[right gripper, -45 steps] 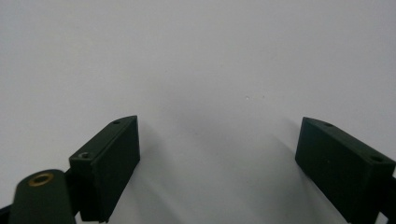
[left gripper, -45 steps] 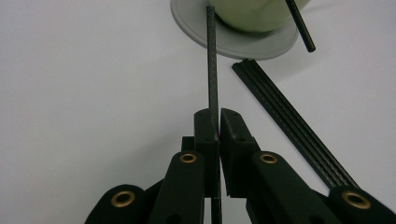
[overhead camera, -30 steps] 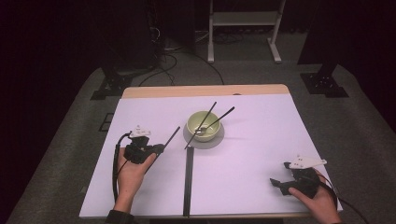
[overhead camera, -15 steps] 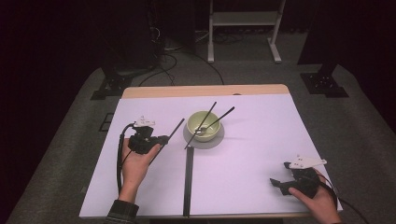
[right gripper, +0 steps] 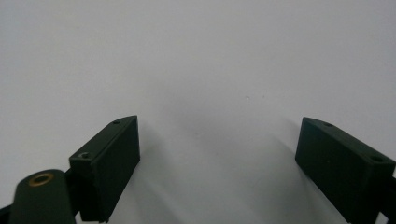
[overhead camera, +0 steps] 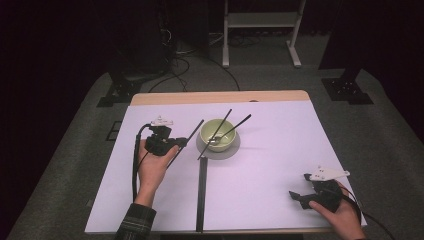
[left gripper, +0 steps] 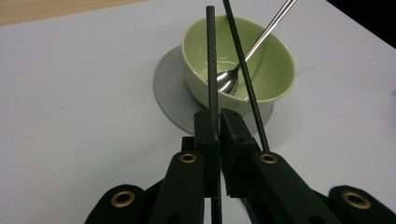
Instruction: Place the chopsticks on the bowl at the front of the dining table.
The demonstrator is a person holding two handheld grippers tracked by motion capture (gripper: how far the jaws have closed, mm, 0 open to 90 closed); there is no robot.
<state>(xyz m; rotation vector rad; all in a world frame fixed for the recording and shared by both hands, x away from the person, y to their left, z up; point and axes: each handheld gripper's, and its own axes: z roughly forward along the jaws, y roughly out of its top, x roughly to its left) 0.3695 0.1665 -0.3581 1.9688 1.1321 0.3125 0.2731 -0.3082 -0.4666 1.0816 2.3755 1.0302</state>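
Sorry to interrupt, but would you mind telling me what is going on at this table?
A person works with a hand-held gripper in each hand. The left hand-held gripper is shut on a black chopstick, pointing it toward the green bowl, which holds a spoon and another chopstick. The right hand-held gripper rests open on the white table.

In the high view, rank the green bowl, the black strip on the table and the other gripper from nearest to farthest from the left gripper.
1. Green bowl, on its grey saucer just right of the left gripper.
2. Black strip, flat on the table, nearer the front edge; close to the bowl's rank.
3. Right gripper, far across at the front right corner.
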